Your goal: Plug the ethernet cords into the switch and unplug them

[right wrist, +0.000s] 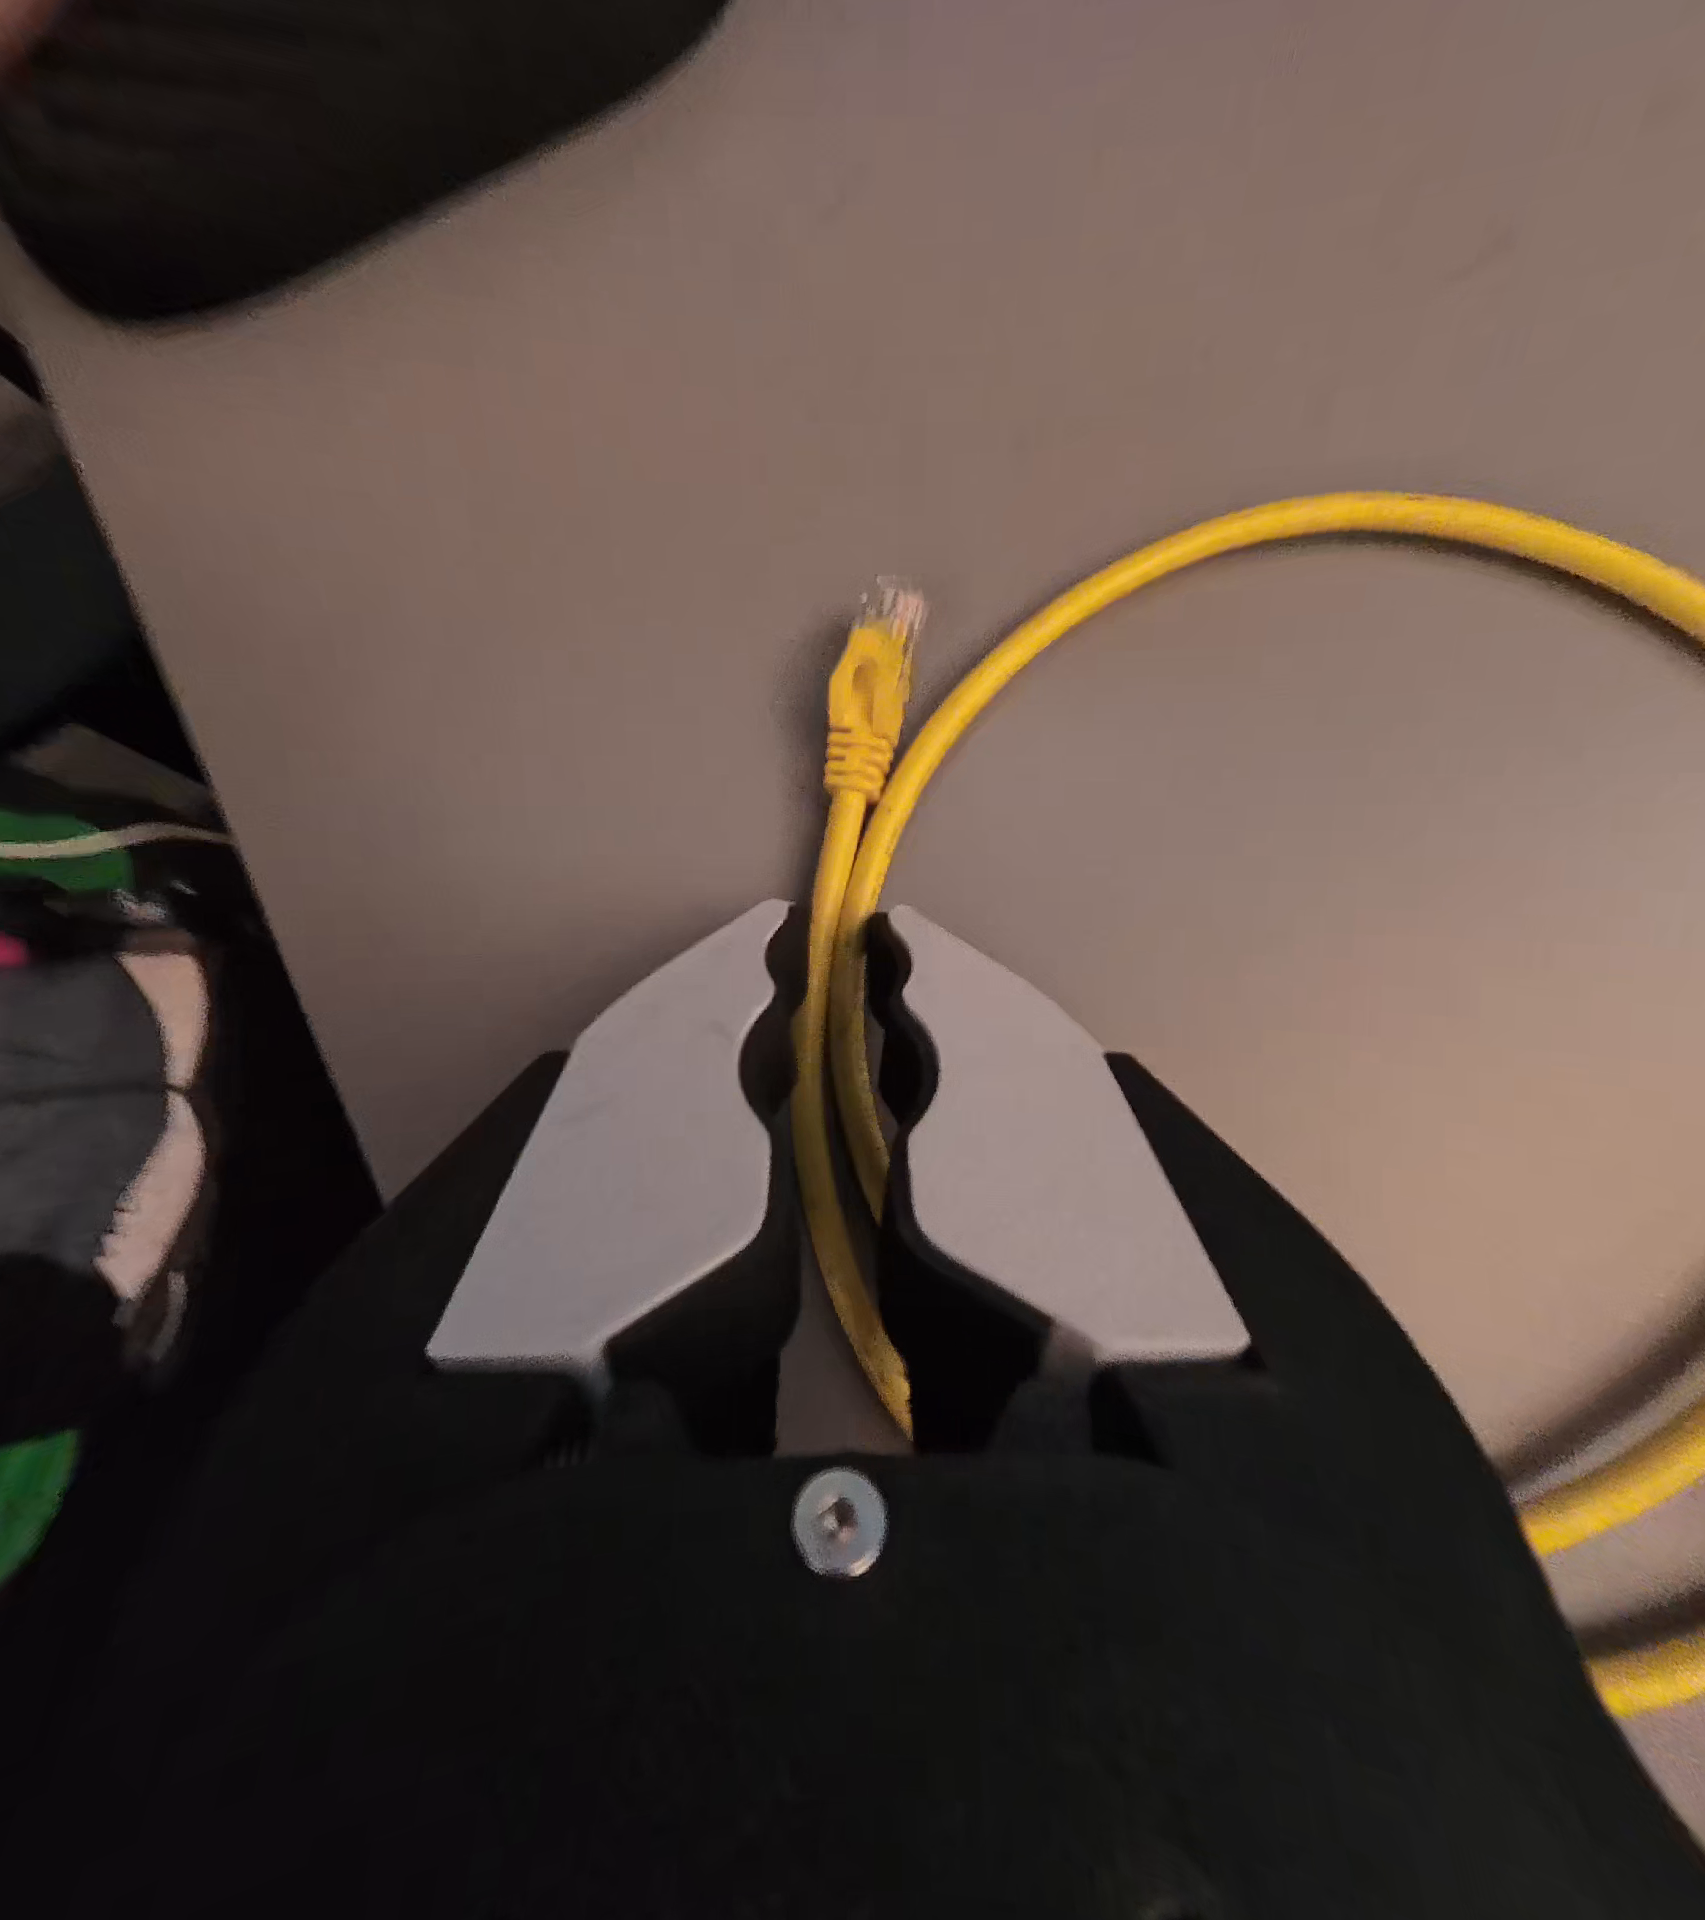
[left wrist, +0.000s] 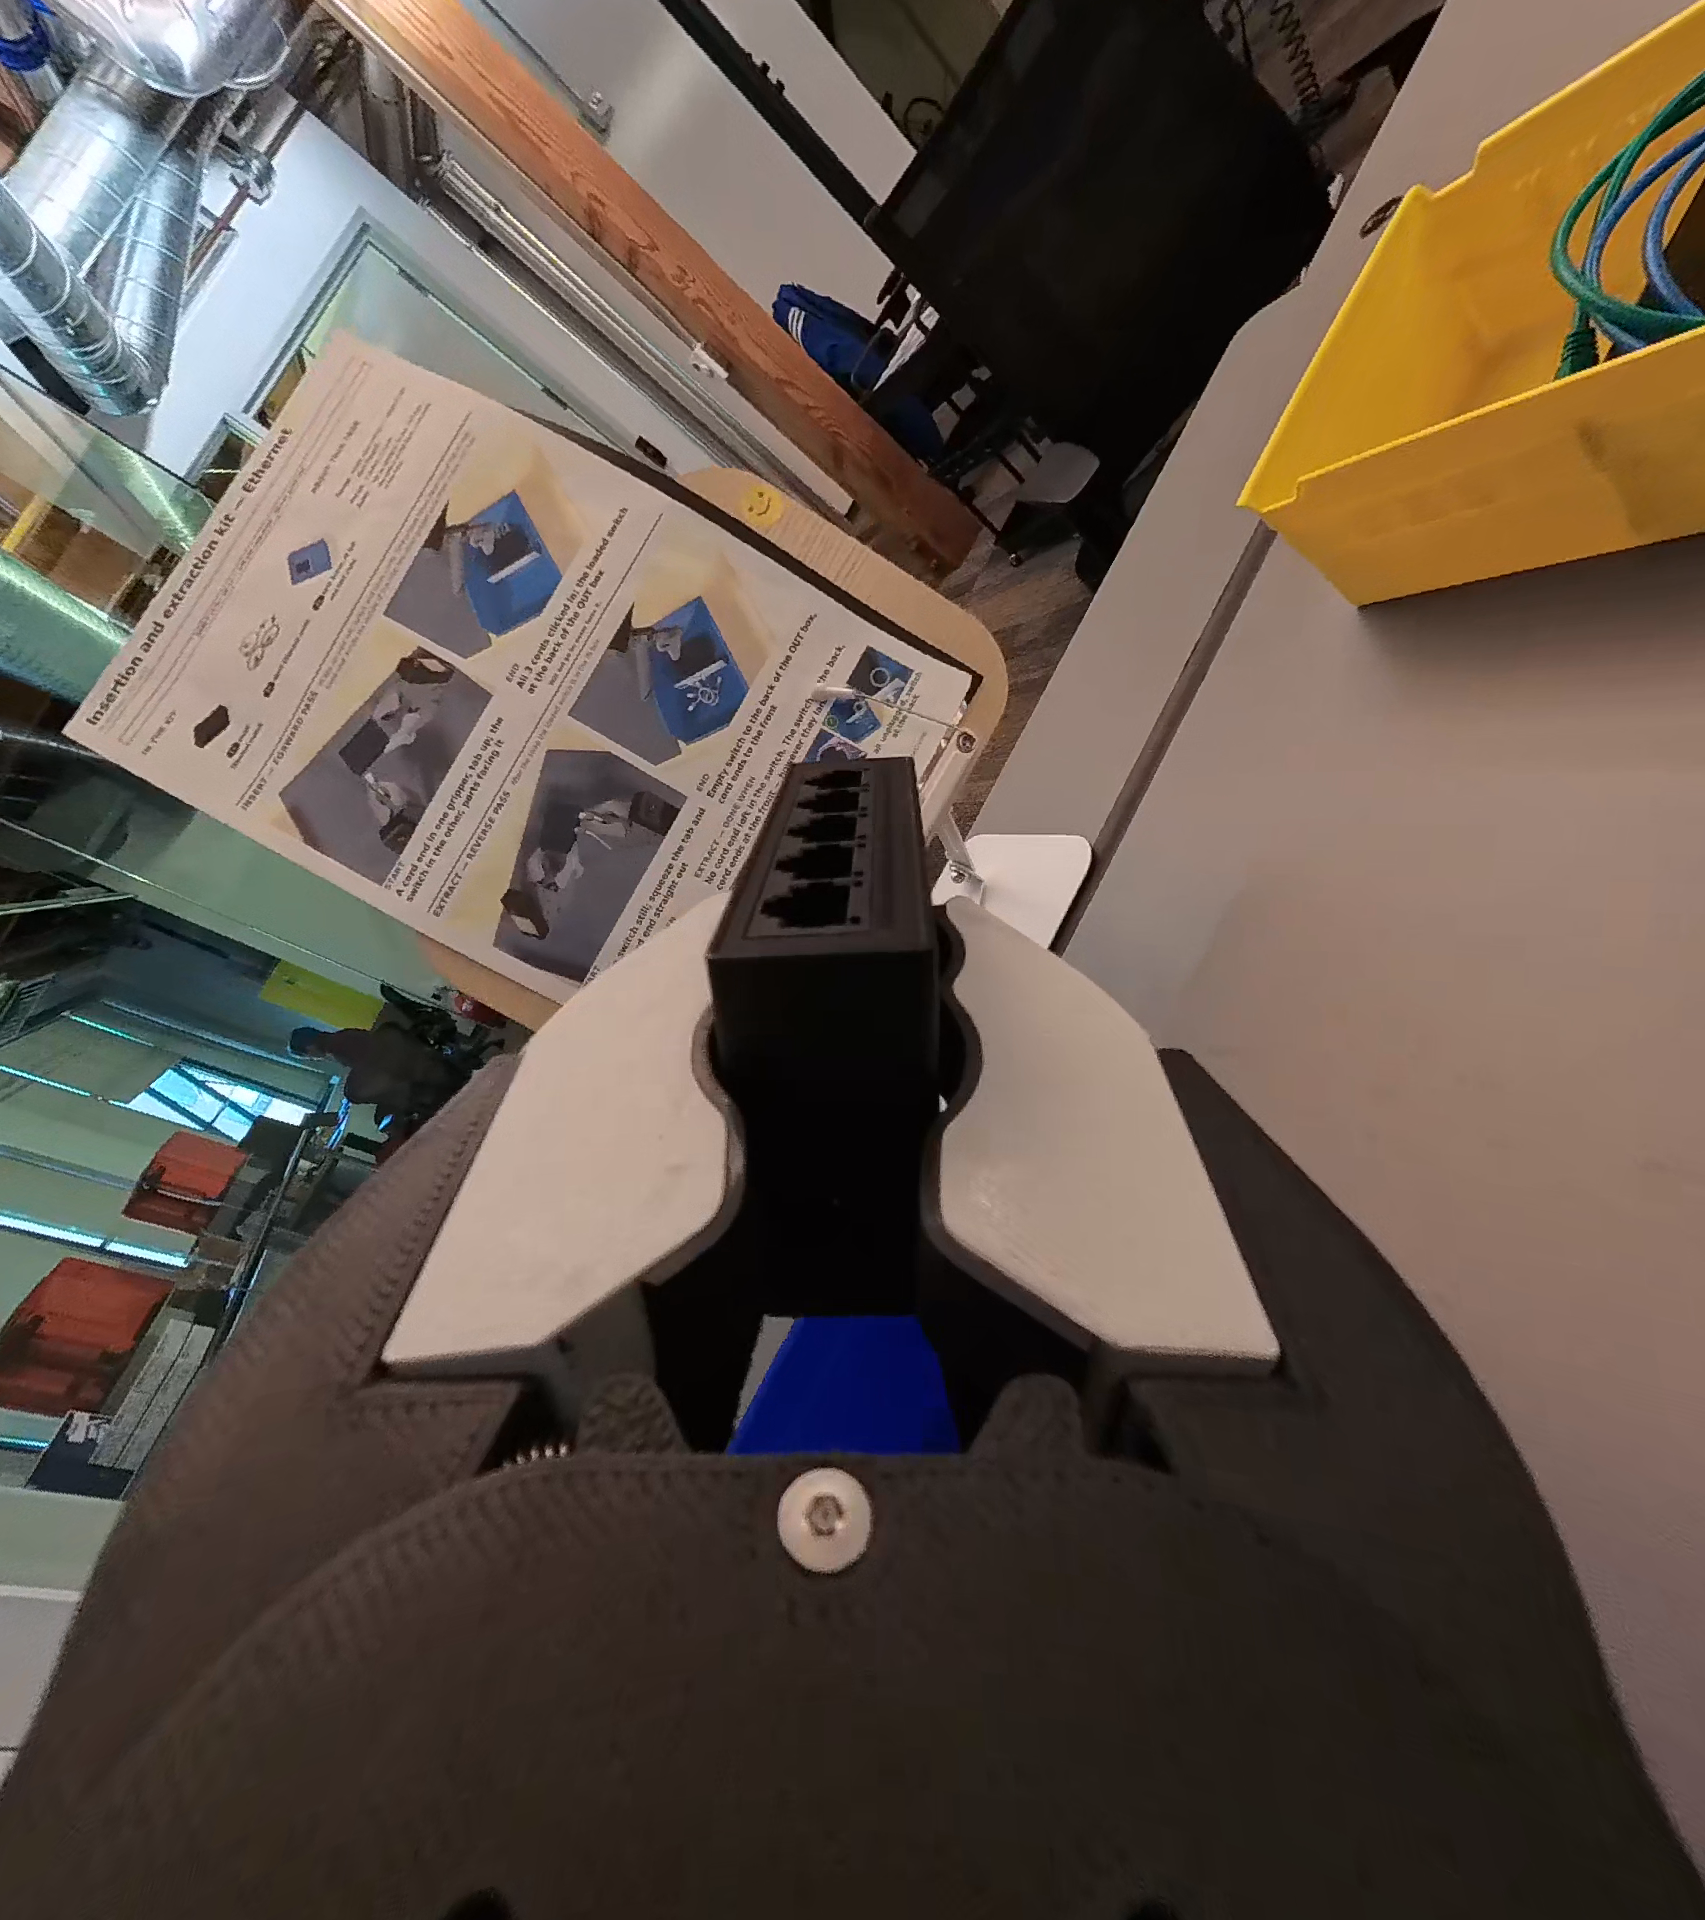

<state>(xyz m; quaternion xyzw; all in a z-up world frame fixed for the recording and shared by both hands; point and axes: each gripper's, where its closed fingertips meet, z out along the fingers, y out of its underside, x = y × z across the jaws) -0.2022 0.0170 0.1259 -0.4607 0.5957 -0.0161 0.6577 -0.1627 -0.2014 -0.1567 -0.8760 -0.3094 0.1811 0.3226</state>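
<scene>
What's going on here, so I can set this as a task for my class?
A person works two handheld grippers. The left gripper is shut on a black switch, lifted with its row of ports all empty. The right gripper is shut on a yellow ethernet cord, two strands between its fingers and the plug sticking out ahead. Green and blue cords wait in a yellow bin. Nothing is plugged in yet.

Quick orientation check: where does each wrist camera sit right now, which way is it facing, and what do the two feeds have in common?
Left wrist view: behind the left gripper, rolled sideways, facing across the grey table to a poster; fingers clamp the black switch.
Right wrist view: behind the right gripper, looking down at the table; fingers close around the yellow ethernet cord.
Shared: only the grey table.
</scene>
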